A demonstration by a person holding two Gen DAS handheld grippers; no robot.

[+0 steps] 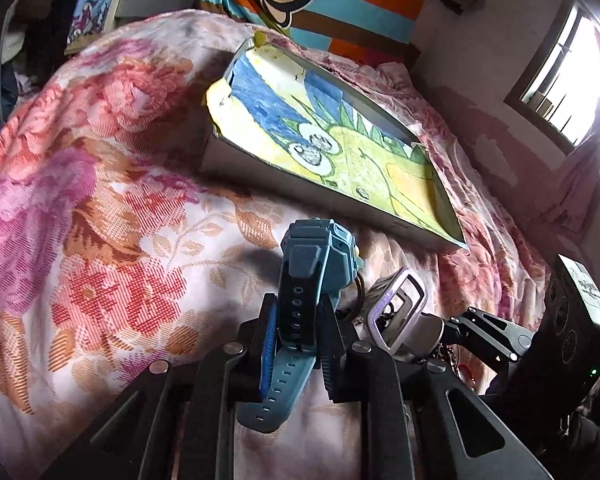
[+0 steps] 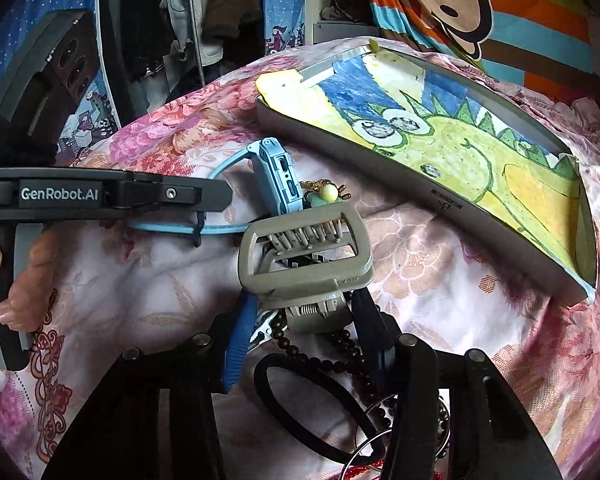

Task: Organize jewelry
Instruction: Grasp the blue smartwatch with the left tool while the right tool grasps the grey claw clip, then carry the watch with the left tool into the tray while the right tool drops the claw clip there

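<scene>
The bedspread (image 1: 112, 208) is white with a woven floral pattern of pink, red and magenta blooms and tan-orange leaves, and the shallow grey tray (image 2: 384, 184) on it is lined with a crayon drawing (image 2: 452, 148) of a yellow-green creature with green spikes on a blue sky. The watch (image 1: 300, 280) is light blue with a darker blue strap panel, the hair claw clip (image 2: 304, 256) is grey-beige, the bead string (image 2: 332, 344) is dark brown, and the hair tie (image 2: 284, 396) is black. Behind them hangs a cloth (image 1: 340, 4) striped in orange, turquoise, brown and lime, bearing a brown-and-cream cartoon monkey face.
</scene>
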